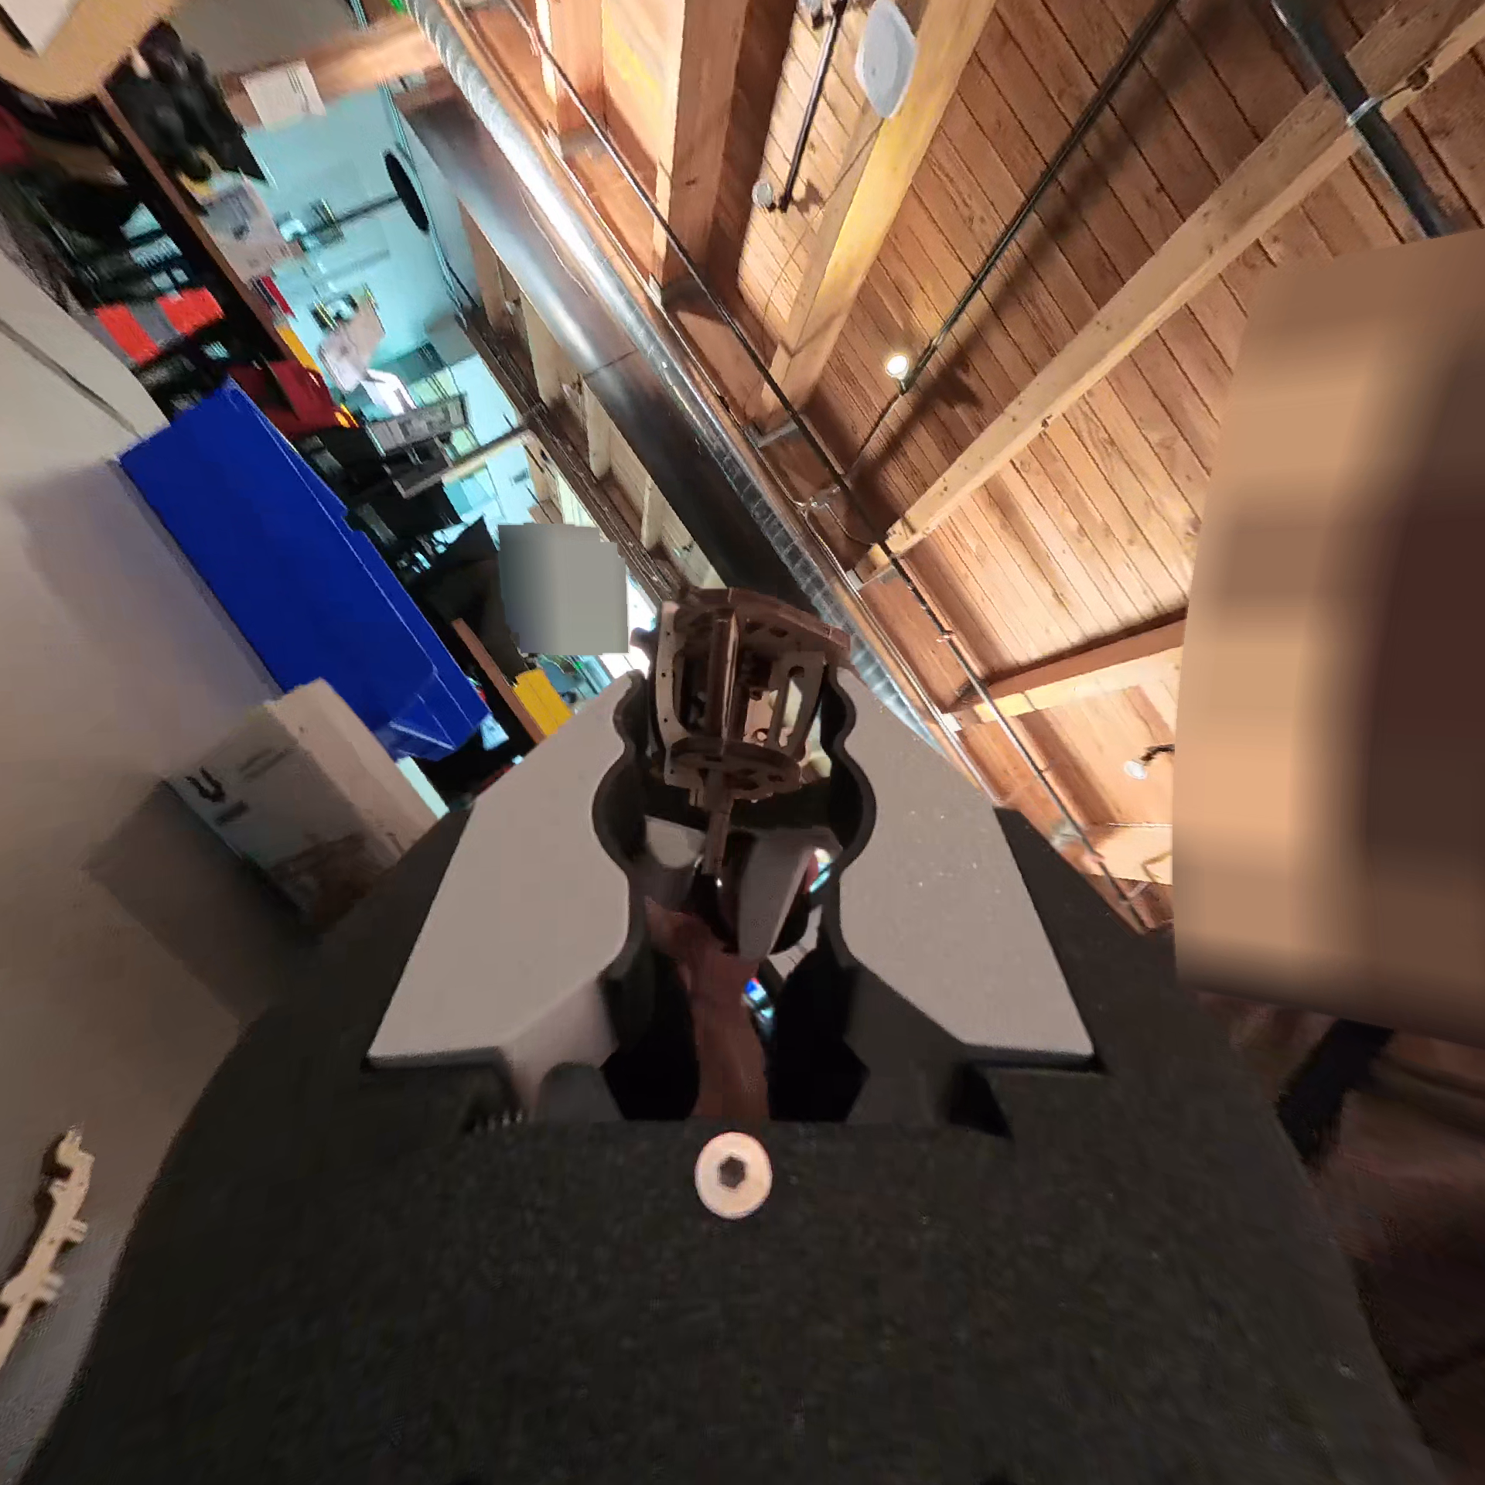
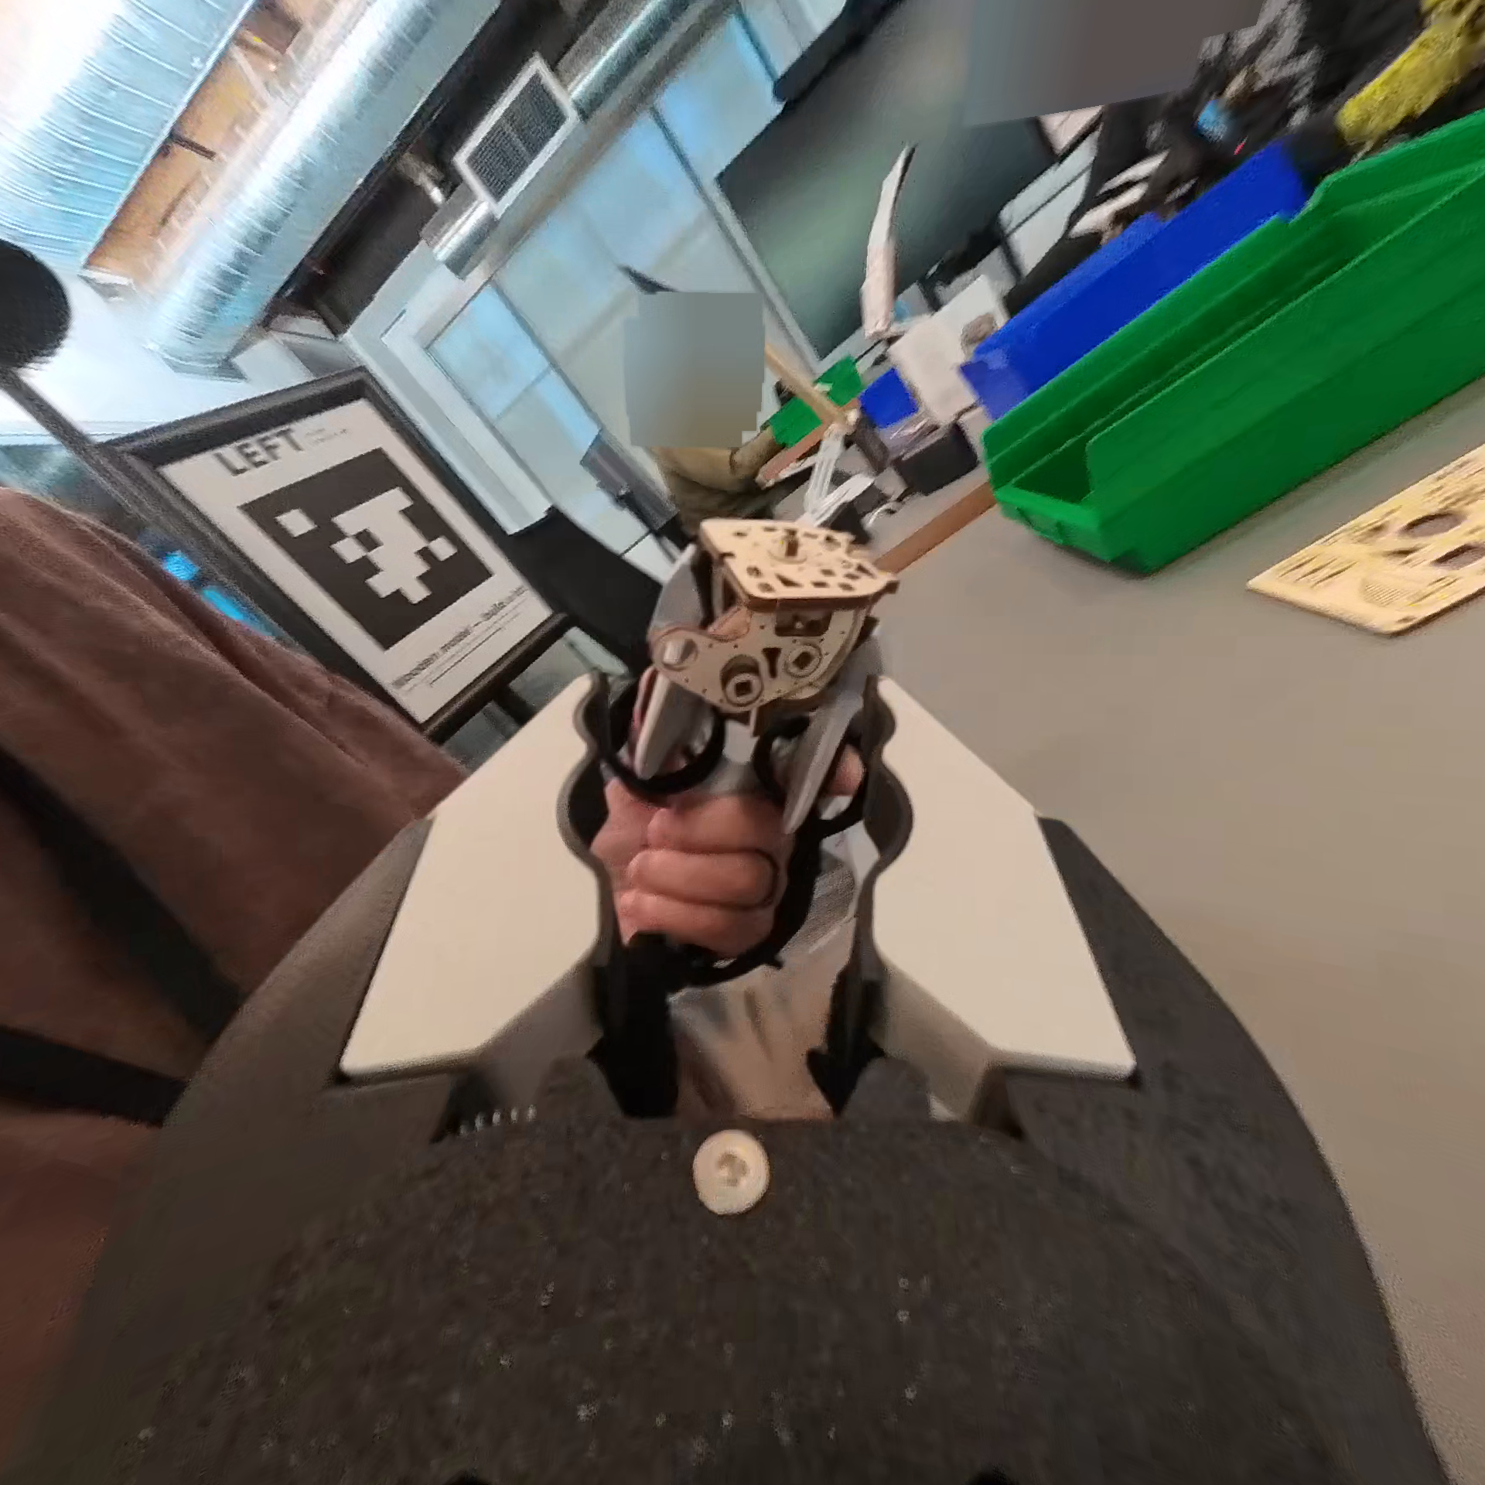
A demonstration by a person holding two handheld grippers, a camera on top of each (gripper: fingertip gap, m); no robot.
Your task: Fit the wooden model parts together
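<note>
The wooden model [image 1: 743,691], a small openwork assembly of plates and discs with a thin shaft below, is held up in the air. My left gripper [image 1: 735,695] is shut on it, one pad on each side. In the right wrist view the model [image 2: 771,619] sits between the left gripper's grey fingers [image 2: 655,723], with a hand [image 2: 691,876] on that gripper's handle. My right gripper [image 2: 735,695] has its jaws apart around the model's lower end. In the left wrist view its fingers [image 1: 775,884] flank the shaft. I cannot tell whether they press on it.
A grey table [image 2: 1125,844] holds a green bin [image 2: 1205,386], a blue bin [image 2: 1125,265] and a flat wooden parts sheet [image 2: 1382,546]. A black-and-white marker board [image 2: 353,546] stands at left, beside a brown sleeve [image 2: 161,723]. A loose wooden piece [image 1: 44,1221] lies at lower left. The tips of both grippers are at nearly the same place. From the right gripper's tips to the loose wooden piece [image 1: 44,1221] is close to 15 cm.
</note>
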